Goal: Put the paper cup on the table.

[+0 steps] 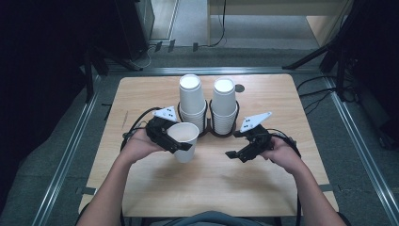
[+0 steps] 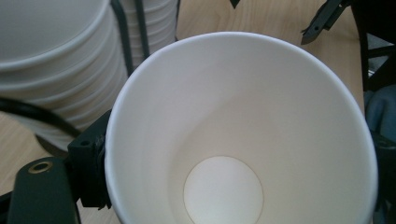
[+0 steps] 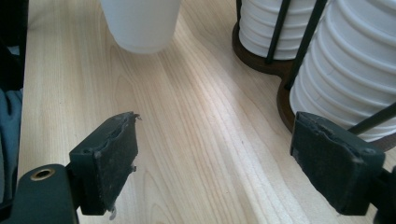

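A white paper cup stands upright, mouth up, left of the table's centre, with my left gripper shut across its upper wall. In the left gripper view I look down into the empty cup, and one black pad presses its left side. The cup's base sits at or just over the wood. My right gripper hovers to the right of the cup, apart from it. Its jaws are open, with both pads over bare wood and nothing between them.
Two tall stacks of white paper cups stand in a dark wire holder at the table's middle back, just behind both grippers. The near stack lies close to my right gripper's right jaw. The wooden table stretches toward the person.
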The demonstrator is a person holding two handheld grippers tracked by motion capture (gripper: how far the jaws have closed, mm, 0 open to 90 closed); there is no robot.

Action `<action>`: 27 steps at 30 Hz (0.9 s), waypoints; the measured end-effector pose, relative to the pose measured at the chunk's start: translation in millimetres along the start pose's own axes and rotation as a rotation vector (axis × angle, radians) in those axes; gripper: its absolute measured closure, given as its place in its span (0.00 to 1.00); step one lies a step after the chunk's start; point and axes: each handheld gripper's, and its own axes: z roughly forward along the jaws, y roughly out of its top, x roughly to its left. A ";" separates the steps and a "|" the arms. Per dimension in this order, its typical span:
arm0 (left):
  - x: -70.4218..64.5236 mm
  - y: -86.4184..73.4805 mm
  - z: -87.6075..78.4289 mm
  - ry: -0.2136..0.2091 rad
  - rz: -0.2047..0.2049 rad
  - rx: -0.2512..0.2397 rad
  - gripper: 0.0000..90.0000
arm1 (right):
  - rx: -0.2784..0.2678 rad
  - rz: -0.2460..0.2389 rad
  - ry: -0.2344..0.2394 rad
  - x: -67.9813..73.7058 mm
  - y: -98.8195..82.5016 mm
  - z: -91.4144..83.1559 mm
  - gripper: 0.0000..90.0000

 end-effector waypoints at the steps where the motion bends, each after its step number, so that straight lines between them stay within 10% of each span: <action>1: 0.9 -1.5 -2.2 0.007 -0.006 -0.001 0.14 | 0.003 0.003 0.003 -1.5 -0.3 -0.3 0.17; 27: 50.6 -38.2 -44.5 0.223 -0.142 -0.026 0.13 | 0.024 0.003 -0.002 -10.9 -8.9 1.2 0.18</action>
